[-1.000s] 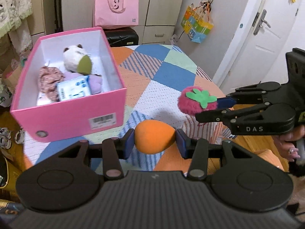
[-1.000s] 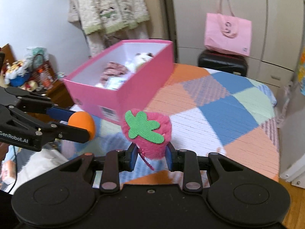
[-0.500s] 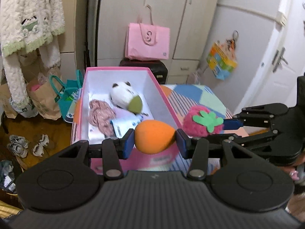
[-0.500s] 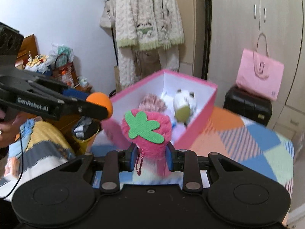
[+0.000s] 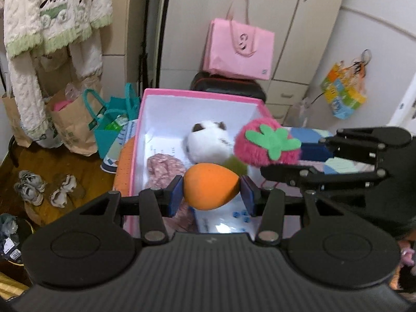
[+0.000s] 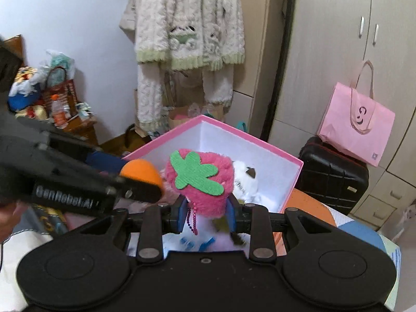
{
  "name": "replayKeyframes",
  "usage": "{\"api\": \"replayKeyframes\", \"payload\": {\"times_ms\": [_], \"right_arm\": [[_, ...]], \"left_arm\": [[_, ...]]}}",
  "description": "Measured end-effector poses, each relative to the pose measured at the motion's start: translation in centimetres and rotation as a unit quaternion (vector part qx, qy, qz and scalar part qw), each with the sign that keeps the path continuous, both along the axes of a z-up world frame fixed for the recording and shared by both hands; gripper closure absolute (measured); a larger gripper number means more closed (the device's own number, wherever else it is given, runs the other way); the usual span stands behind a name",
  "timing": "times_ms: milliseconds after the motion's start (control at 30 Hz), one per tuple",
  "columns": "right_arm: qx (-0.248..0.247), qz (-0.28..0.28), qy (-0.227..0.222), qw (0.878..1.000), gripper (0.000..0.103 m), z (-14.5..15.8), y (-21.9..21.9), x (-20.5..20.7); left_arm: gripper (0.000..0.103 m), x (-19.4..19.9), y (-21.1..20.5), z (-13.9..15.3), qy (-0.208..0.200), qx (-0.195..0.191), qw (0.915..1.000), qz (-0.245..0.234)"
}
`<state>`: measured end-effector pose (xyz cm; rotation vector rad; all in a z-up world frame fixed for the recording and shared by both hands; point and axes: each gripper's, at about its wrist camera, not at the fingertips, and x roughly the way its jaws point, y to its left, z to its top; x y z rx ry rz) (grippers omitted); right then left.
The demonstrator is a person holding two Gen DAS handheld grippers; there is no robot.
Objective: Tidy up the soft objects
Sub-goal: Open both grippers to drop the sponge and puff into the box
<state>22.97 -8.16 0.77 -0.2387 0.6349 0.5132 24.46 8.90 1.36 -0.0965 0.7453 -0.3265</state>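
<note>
My left gripper (image 5: 211, 192) is shut on an orange egg-shaped soft toy (image 5: 211, 190), held above the open pink box (image 5: 197, 94). My right gripper (image 6: 207, 214) is shut on a fuzzy pink strawberry plush (image 6: 200, 184) with a green felt leaf, also over the box (image 6: 291, 182). In the left wrist view the strawberry (image 5: 265, 145) hangs just right of and behind the orange toy. In the box lie a white plush animal (image 5: 208, 140), a pink patterned cloth (image 5: 163, 166) and a white-and-blue packet (image 5: 223, 221). The orange toy (image 6: 141, 173) shows left of the strawberry in the right wrist view.
The box stands on a patchwork-covered table (image 6: 364, 234). Behind it are a black suitcase (image 6: 332, 174) with a pink tote bag (image 6: 356, 127) on top, and cupboards. Paper and teal bags (image 5: 104, 122) and shoes (image 5: 39, 189) sit on the floor at left. A fluffy garment (image 6: 189, 26) hangs on the wall.
Both grippers have carried their toys from above the table to above the pink box. The box now fills the middle of both views, and both grips are unchanged.
</note>
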Motion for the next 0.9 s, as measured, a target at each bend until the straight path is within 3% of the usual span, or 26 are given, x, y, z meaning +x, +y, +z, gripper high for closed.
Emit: {"api": "replayKeyframes", "payload": {"times_ms": [367,433,467,533,600,800,900], "right_arm": [[-0.023,0.014,0.056,0.998,0.064,-3.8,0.9,5.3],[-0.016,0.012,0.06,0.998,0.056,-4.0,0.4,5.6],[-0.006,0.008,0.06,0.998,0.054,-3.9,0.0,5.6],[0.016,-0.001,0.053,0.998,0.041,-3.4,-1.0,5.3],[0.029,-0.006,0.046,0.998,0.036,-2.9,-1.7,4.7],[0.052,-0.022,0.021,0.998,0.035,-1.5,-3.6,1.4],[0.056,-0.028,0.002,0.998,0.033,-0.7,-4.4,-0.8]], "left_arm": [[0.054,3.5,-0.6,-2.7,0.034,0.05,0.9982,-0.001],[0.052,3.5,-0.7,-2.8,0.032,0.054,0.998,0.0],[0.047,3.4,-0.6,-2.9,0.032,0.05,0.9982,0.005],[0.042,3.3,-0.3,-2.7,0.031,0.04,0.9987,0.002],[0.035,2.9,-0.1,-2.5,0.028,0.037,0.9989,0.005],[0.018,0.8,0.3,-0.7,-0.003,0.042,0.9991,0.008],[0.014,-0.6,0.3,0.1,-0.017,0.051,0.9986,0.007]]}}
